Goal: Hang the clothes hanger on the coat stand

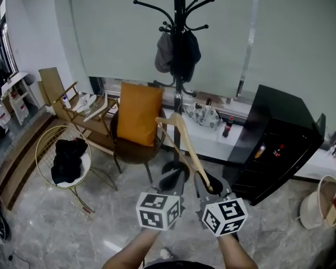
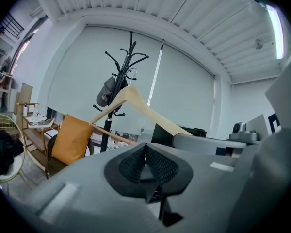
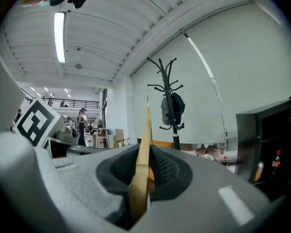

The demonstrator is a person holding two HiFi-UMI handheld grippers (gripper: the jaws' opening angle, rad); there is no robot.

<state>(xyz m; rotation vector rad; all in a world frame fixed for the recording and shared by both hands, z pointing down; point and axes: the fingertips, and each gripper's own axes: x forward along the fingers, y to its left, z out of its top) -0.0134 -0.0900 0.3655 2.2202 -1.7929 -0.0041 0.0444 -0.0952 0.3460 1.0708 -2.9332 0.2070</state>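
Slanting up from the lower centre of the head view, the wooden clothes hanger (image 1: 185,144) is clamped by one end in the right claw (image 1: 210,188). That claw's own view shows its jaws pressed onto the pale wood (image 3: 144,144), which stands edge-on between them. The hanger's far end reaches toward the middle of the frame, in front of the chair with the orange cushion (image 1: 139,114).

The left claw (image 1: 171,181), just beside the right one, has its jaws closed together with nothing between them. In its view the hanger (image 2: 136,101) passes above and beyond it.

The coat stand (image 1: 179,38) rises at upper centre, well apart from the hanger, with a dark cap (image 1: 176,52) on its lower hooks and several upper prongs free. A black cabinet (image 1: 274,139) stands at the right.

Judging by this, the pick-up is done. The carry to the stand and hooking onto a free prong are left.
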